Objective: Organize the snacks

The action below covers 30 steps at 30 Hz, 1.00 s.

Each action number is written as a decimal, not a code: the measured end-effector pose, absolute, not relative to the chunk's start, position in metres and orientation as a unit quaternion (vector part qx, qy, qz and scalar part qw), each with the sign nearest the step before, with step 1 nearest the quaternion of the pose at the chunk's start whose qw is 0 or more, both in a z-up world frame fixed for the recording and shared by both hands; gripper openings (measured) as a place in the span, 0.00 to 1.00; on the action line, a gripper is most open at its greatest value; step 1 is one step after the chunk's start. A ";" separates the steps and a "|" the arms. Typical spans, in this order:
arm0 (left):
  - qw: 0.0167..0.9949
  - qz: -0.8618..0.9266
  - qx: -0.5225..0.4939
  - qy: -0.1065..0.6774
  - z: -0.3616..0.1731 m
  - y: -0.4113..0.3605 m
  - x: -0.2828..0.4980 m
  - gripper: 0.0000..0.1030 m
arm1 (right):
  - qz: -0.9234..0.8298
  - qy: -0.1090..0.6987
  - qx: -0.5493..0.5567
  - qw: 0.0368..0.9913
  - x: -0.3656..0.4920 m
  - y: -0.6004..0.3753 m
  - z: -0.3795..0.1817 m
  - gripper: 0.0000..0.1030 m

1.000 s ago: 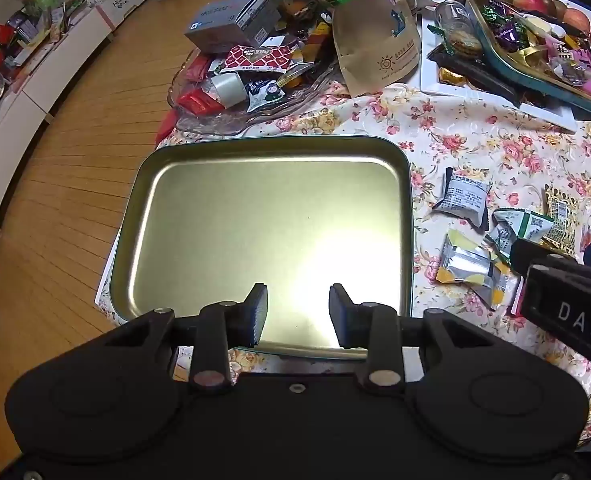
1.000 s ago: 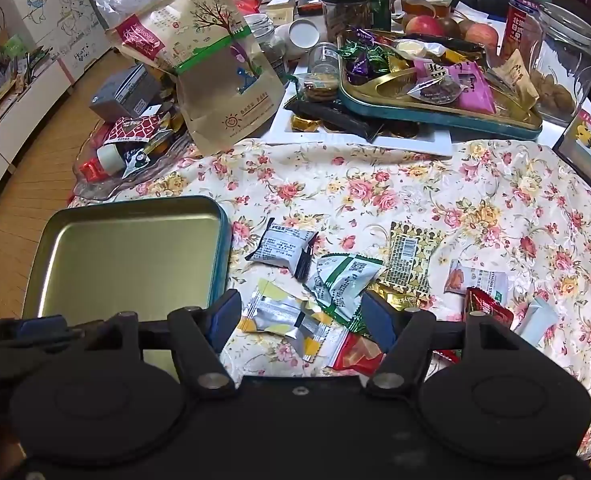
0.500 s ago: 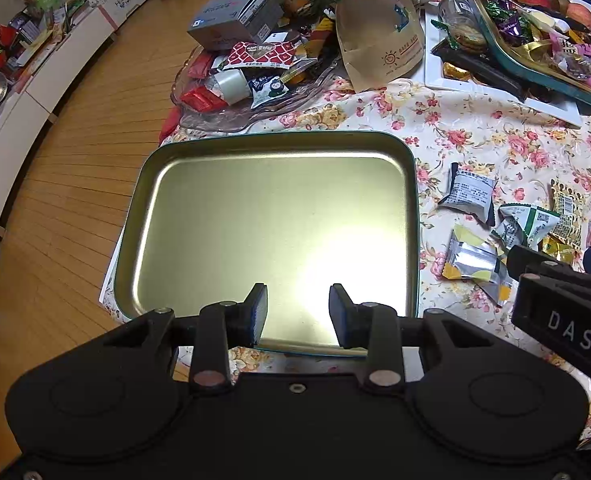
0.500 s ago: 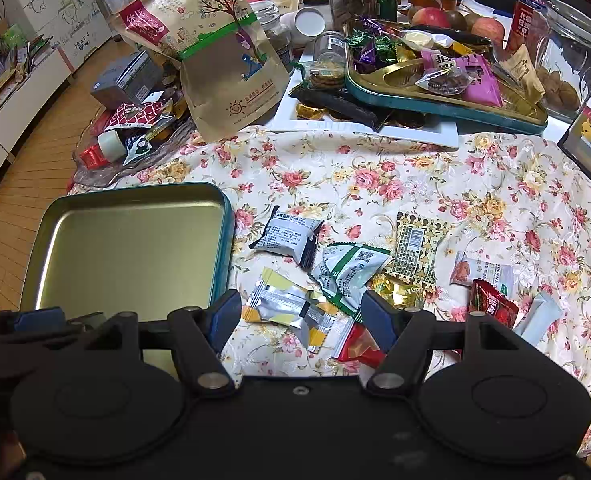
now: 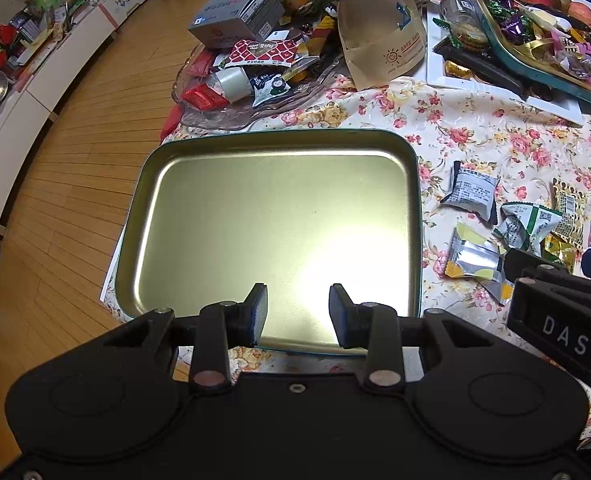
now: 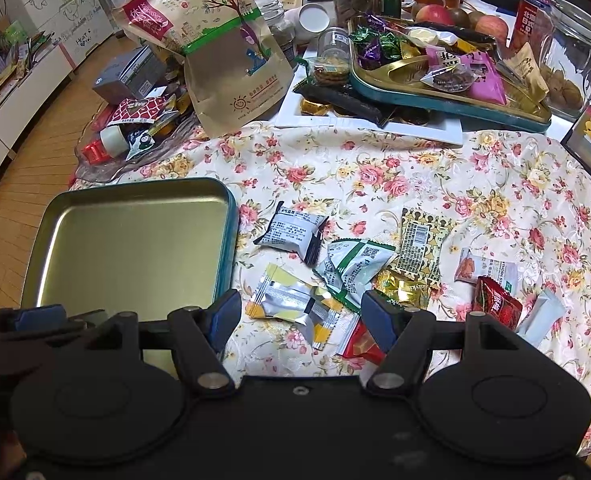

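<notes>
The gold tray [image 5: 279,216] lies bare at the bench's nine o'clock; nothing sorted yet; loose snacks [image 6: 351,268] scatter at three o'clock; left gripper [image 5: 297,316] narrowly parted, right gripper [image 6: 300,316] wide, both holding nothing.

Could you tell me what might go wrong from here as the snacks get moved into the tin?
1. The silver-yellow packet overlaps the green packet and red packet, so the open right gripper may pinch or drag two at once.
2. The left gripper hovers over the tin, possibly blocking the drop.
3. The tin sits near the table edge; a nudge could shift it off.
</notes>
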State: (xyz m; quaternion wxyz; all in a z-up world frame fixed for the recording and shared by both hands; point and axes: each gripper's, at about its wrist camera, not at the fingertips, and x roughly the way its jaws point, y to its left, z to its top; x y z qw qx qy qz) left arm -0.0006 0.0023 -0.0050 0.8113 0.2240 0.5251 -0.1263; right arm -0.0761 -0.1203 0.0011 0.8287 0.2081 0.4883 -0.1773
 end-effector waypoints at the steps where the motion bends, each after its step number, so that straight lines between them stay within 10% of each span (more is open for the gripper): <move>1: 0.811 -0.126 0.224 0.525 -0.005 0.002 0.000 0.43 | -0.178 0.488 0.209 0.828 -0.076 -0.120 0.001 0.68; 30: 0.809 -0.126 0.229 0.527 -0.005 0.000 -0.002 0.43 | -0.176 0.494 0.209 0.825 -0.074 -0.115 -0.002 0.68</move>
